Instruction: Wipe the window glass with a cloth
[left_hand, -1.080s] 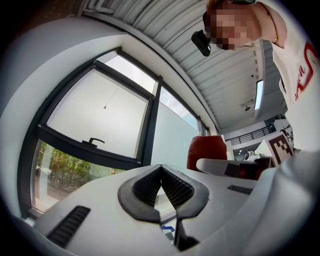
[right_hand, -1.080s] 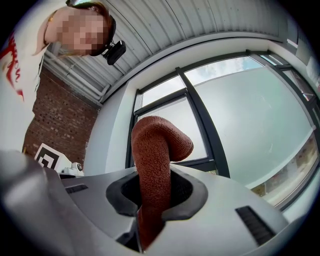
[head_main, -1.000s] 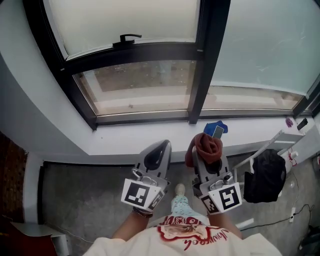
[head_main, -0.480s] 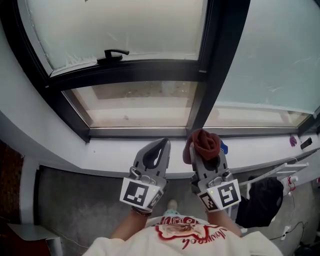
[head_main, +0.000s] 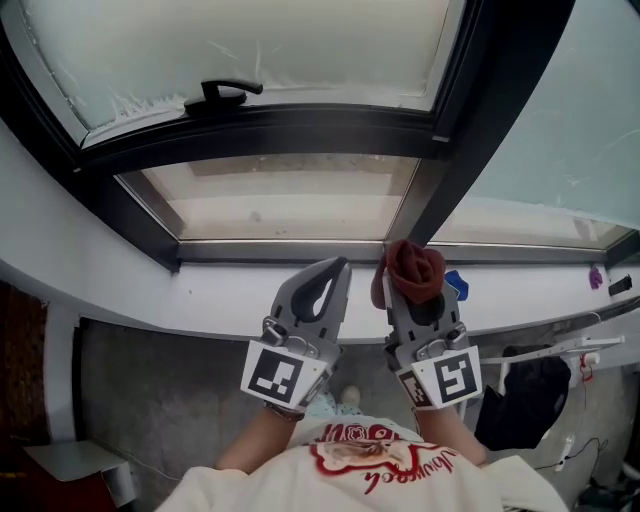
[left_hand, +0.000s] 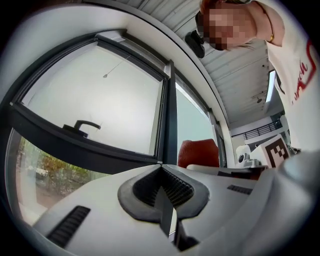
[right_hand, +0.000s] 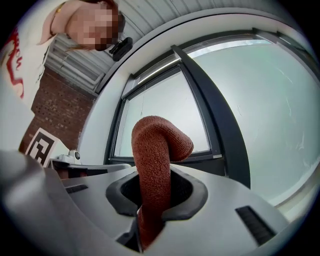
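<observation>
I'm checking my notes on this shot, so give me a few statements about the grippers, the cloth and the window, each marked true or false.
1. The right gripper holds a rust-red cloth. True.
2. The left gripper has its jaws wide apart. False: its jaws are together with nothing between them.
3. The cloth is pressed flat on the window glass. False: it stands free in the jaws, short of the glass.
4. A black handle sits on the window frame. True.

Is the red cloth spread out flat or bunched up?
Bunched up. The cloth is a rolled wad pinched in the jaws of the right hand-held gripper, its top curling over.
</observation>
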